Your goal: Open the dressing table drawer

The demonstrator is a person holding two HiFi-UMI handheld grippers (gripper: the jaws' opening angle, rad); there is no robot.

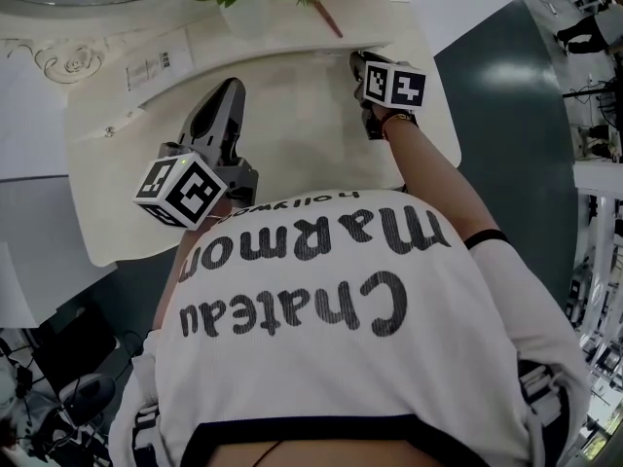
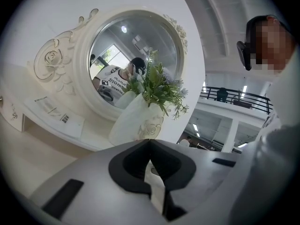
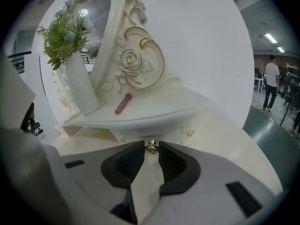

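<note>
Right gripper fingers pinch the drawer knob at far right; left gripper fingers pressed together, empty, well left.

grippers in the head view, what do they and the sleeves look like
Left gripper and right gripper are grey, with black pads lining the jaws. Each carries a white cube printed with black square markers. The sleeve is white with a dark cuff band, on a top with black lettering.

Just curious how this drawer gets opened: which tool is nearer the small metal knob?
Right. The right tool has its jaws closed around the knob under the shelf; the left tool hovers over the tabletop, well apart from the knob.
</note>
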